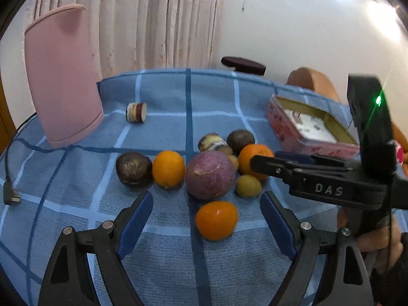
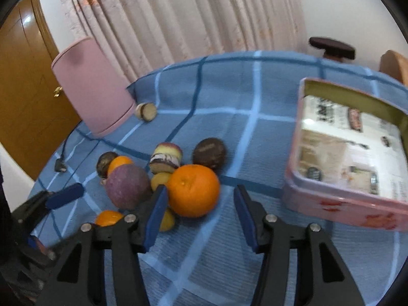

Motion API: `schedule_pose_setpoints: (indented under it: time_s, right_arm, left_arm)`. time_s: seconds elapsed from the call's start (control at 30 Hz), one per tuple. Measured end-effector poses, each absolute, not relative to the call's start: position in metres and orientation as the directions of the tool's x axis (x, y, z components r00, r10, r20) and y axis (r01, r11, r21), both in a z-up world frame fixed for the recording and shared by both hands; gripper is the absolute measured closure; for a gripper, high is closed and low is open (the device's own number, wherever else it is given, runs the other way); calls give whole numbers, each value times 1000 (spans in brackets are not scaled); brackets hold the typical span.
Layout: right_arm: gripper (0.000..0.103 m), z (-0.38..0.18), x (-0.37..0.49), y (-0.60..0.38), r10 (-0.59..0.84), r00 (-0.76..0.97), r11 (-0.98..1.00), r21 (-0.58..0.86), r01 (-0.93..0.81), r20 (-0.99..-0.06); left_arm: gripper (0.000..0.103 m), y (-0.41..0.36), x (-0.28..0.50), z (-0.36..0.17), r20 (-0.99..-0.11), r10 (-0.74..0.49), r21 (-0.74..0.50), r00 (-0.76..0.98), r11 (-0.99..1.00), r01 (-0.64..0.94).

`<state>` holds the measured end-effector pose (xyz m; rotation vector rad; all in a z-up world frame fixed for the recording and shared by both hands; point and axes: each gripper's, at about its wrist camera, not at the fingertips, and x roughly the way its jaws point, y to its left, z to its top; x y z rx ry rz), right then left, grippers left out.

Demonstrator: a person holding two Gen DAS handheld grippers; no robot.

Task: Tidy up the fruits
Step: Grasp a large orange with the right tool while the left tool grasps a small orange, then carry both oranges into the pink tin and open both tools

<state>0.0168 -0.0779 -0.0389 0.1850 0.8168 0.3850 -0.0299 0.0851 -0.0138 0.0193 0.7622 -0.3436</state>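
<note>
Right wrist view: round, glossy orange point(image 2: 193, 190) with dimpled skin.

Your left wrist camera looks low and forward across the blue checked cloth surface point(image 1: 163, 127), close to the heap of round orange and purple fruits point(image 1: 209, 175). Your right wrist camera, somewhat blurred, faces the same heap point(image 2: 192, 190) from its right, probably nearer the pink rectangular tin box point(image 2: 339, 204), which both views share.

A home: curtains point(image 1: 158, 20), wooden door point(image 2: 28, 81) (checked tablecloth point(image 1: 163, 94)).
</note>
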Motion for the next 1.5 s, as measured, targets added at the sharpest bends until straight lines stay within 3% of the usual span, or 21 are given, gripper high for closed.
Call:
schedule_pose_setpoints:
  time_s: [0.13, 0.2, 0.47, 0.73, 1.1, 1.33, 1.5]
  right_arm:
    - [46, -44, 23, -74, 438, 584, 899, 345, -271, -683]
    - [50, -45, 26, -75, 442, 577, 897, 358, -260, -687]
    - [54, -44, 17, -87, 465, 574, 882, 408, -237, -674]
    - [54, -11, -4, -103, 498, 670, 856, 433, -281, -550]
    - [54, 36, -30, -137, 308, 841, 941, 273, -200, -445]
    - [54, 29, -21, -200, 141, 866, 975, 221, -36, -480]
    - [54, 15, -11, -243, 113, 840, 962, 270, 41, -531]
  left_arm:
    - [18, 79, -21, -28, -721, -252, -83, 646, 956, 280]
    - [36, 78, -17, -31, -735, -235, -71, 636, 960, 272]
    - [64, 82, -18, -31, -723, -317, -156, 614, 940, 302]
    - [64, 83, -32, -21, -666, -287, -119, 689, 952, 281]
    - [64, 58, -35, 30, -516, -350, -116, 782, 933, 341]
    - [64, -5, -5, 45, -469, -454, -156, 758, 887, 434]
    - [64, -60, 11, 40, -487, -479, -121, 731, 865, 487]
